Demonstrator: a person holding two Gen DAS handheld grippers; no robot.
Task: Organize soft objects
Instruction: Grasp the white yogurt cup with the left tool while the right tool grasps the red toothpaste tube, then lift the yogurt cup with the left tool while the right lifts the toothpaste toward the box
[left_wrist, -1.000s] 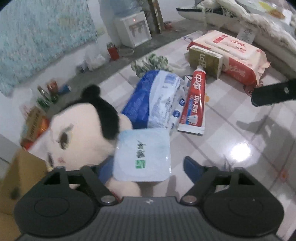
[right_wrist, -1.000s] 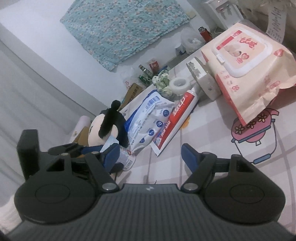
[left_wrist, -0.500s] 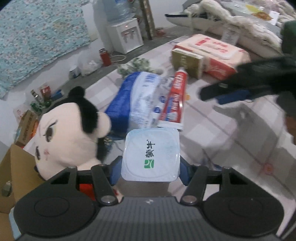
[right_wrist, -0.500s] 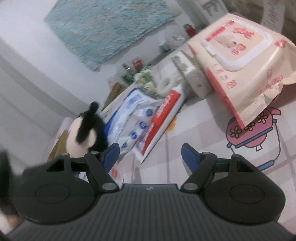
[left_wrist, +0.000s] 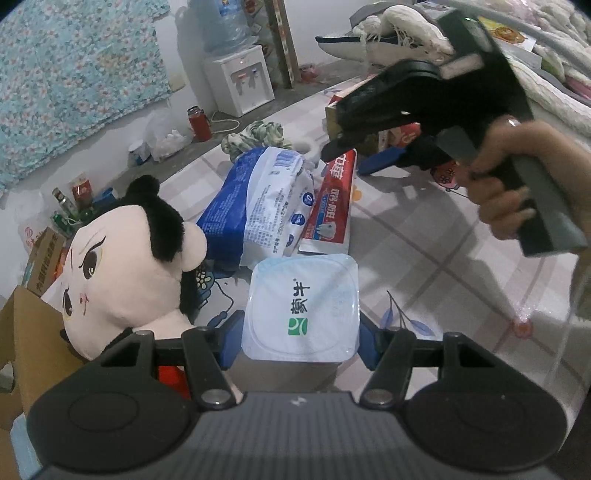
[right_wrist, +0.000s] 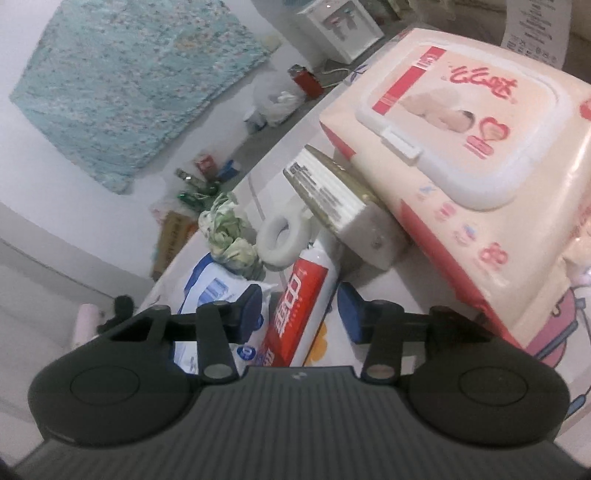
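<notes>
- Left wrist view: our left gripper (left_wrist: 301, 341) pinches a white yogurt cup (left_wrist: 303, 308) between its blue jaws, one pad against each side, the sealed lid with green print facing the camera.
- Just left of the cup lies a plush doll (left_wrist: 125, 266) with a cream face and black hair, partly over a cardboard box (left_wrist: 33, 332) at the frame's left edge.
- Beyond the cup, on the checked worktop (left_wrist: 424, 251), a blue-and-white soft pack (left_wrist: 258, 203) leans against a red toothpaste tube (left_wrist: 332, 199); the two touch along their long sides.
- Our right gripper (left_wrist: 354, 158) comes in from the upper right, held by a hand (left_wrist: 517, 177), its tips over the far end of the toothpaste tube.
- Right wrist view: the right jaws have just been closing and now stand on either side of the toothpaste tube (right_wrist: 299, 314); we cannot tell whether the pads press on it, and a gap shows on the right side.
- The soft pack (right_wrist: 218, 295) sits just left of the tube, partly behind the left pad.
- Ahead lie a white tape roll (right_wrist: 282, 236), a crumpled green-and-white cloth (right_wrist: 229, 232) and a small carton (right_wrist: 343, 206) leaning on a large pink wet-wipes pack (right_wrist: 461, 147).
</notes>
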